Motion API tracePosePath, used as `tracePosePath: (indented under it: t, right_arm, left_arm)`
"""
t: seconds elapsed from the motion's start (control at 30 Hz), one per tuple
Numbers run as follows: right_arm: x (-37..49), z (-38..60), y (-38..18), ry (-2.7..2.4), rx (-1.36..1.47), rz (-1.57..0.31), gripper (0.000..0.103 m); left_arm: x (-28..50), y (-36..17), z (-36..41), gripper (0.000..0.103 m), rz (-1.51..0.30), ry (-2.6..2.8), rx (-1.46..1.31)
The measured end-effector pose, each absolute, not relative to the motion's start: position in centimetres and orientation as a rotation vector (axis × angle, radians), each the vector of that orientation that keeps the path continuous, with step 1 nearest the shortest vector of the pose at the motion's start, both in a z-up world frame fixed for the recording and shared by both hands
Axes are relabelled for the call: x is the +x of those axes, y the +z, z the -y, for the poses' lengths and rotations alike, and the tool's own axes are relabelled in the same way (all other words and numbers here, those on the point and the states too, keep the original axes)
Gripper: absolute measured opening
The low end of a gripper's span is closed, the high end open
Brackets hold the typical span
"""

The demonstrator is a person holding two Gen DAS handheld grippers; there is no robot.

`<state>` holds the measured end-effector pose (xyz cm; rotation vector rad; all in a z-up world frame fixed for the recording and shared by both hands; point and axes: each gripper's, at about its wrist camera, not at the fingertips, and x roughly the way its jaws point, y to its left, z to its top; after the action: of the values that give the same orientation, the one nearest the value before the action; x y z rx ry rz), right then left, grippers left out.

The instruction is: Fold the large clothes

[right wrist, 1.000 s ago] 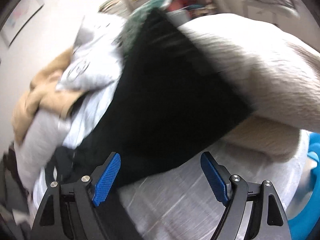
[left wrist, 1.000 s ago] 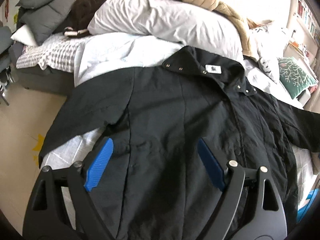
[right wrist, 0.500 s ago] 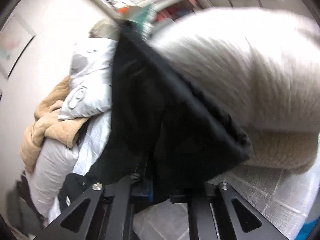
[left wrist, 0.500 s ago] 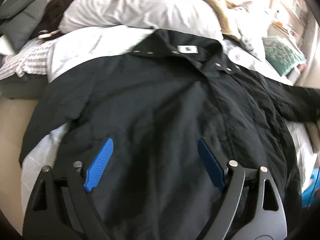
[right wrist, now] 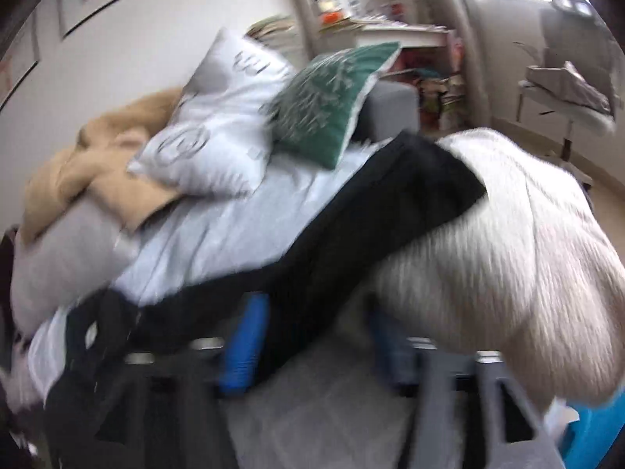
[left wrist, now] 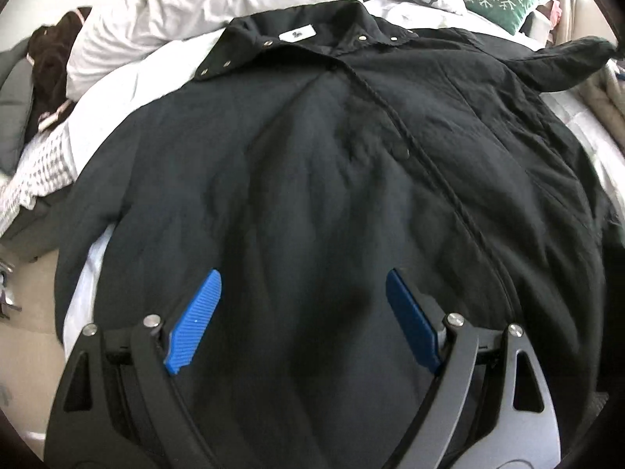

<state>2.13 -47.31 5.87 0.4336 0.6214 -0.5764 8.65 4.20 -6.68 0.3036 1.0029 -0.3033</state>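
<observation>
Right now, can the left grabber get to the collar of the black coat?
Probably yes. The left gripper hovers open over the black coat's lower front, and the collar lies uncovered at the far end. Only flat coat lies between them, though it looks like a long stretch across.

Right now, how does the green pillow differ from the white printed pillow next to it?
The green pillow is dark green with a pale branch pattern; the white pillow is white with grey printed shapes. The green pillow looks smaller than the white pillow. The green pillow leans partly over the white pillow's edge. Both are square cushions propped at the far side of the bed, beyond the black jacket.
</observation>
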Motion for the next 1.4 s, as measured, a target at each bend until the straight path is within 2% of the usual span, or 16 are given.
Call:
tracePosePath:
  t: [0.23, 0.47, 0.73, 0.9, 1.0, 1.07, 1.1, 1.13, 1.17, 1.2, 1.3, 1.4]
  right_arm:
    - [-4.9, 40.1, 2.4, -0.253, 0.465, -0.871, 0.073]
    - [-9.8, 35.6, -2.8, -0.049, 0.617, -1.077, 0.073]
    - [-10.6, 32.8, -7.4, 0.056, 0.665, -1.293, 0.073]
    - [-11.6, 31.5, -7.4, 0.111, 0.58, -1.371, 0.073]
    - [-12.0, 30.4, -7.5, 0.184, 0.568, -1.395, 0.073]
    - [-11.5, 29.9, -8.3, 0.19, 0.568, -1.418, 0.073]
    - [-11.1, 29.6, -8.9, 0.18, 0.561, -1.439, 0.066]
    - [-10.8, 29.5, -9.5, 0.159, 0.543, -1.462, 0.034]
    - [-10.2, 29.1, -10.0, 0.14, 0.514, -1.486, 0.018]
    - [-10.1, 28.9, -10.1, 0.114, 0.459, -1.504, 0.01]
    - [-11.1, 29.0, -8.3, -0.001, 0.301, -1.454, 0.006]
    - [-11.7, 29.4, -8.9, -0.089, 0.206, -1.511, 0.006]
  left_arm:
    - [4.5, -4.8, -12.1, 0.087, -1.144, -0.273, 0.206]
    - [0.5, -5.8, -20.3, 0.087, -1.284, -0.234, 0.046]
    - [-1.3, -9.5, -24.1, 0.086, -1.393, -0.17, -0.012]
    - [-1.9, -10.8, -25.0, 0.082, -1.459, -0.26, -0.111]
    - [-2.0, -12.3, -24.6, 0.066, -1.516, -0.323, -0.144]
    - [-1.9, -13.3, -24.6, 0.042, -1.549, -0.331, -0.175]
    - [-1.9, -13.3, -24.6, 0.032, -1.55, -0.335, -0.193]
    - [-2.0, -13.1, -24.6, 0.009, -1.539, -0.342, -0.21]
    - [-2.3, -12.3, -24.6, 0.007, -1.523, -0.328, -0.218]
    - [-2.7, -11.6, -24.7, 0.007, -1.507, -0.321, -0.212]
    - [-3.9, -9.8, -24.7, 0.006, -1.461, -0.297, -0.148]
    - [-2.8, -11.1, -24.2, 0.007, -1.525, -0.247, -0.038]
